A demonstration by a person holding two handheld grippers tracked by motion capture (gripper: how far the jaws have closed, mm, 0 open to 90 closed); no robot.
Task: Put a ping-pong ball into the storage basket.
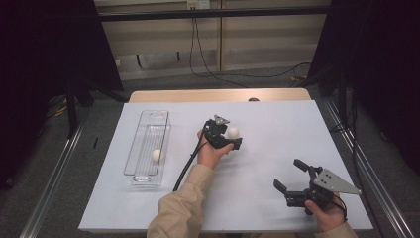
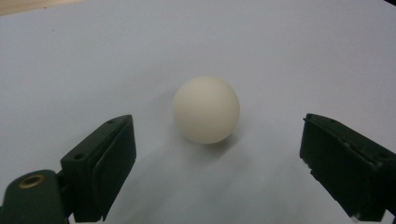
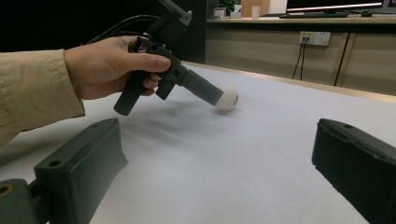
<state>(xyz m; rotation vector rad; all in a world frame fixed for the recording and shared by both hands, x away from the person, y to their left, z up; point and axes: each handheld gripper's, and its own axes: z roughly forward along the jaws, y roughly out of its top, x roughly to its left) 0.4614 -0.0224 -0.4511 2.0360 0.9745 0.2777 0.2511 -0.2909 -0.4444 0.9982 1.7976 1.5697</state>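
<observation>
A white ball (image 2: 206,115) lies on the white table top (image 1: 277,129), centred between the jaws of my left gripper (image 2: 219,163) and just ahead of their tips. The jaws stand wide apart and do not touch it. In the high view this ball (image 1: 233,132) is at mid-table beside the left gripper (image 1: 229,137). In the right gripper view, the ball (image 3: 227,99) shows at the tip of the left gripper (image 3: 212,95). My right gripper (image 1: 289,175) is held low near the front right, open, with nothing between its jaws (image 3: 215,172). A second white ball (image 1: 157,154) rests in a clear tray (image 1: 148,124).
The long clear tray lies lengthwise on the table's left side. A black cable (image 1: 187,166) trails from the left gripper along the sleeve. Bare white surface lies between the two grippers. Dark frame posts and floor cables stand beyond the table's far edge.
</observation>
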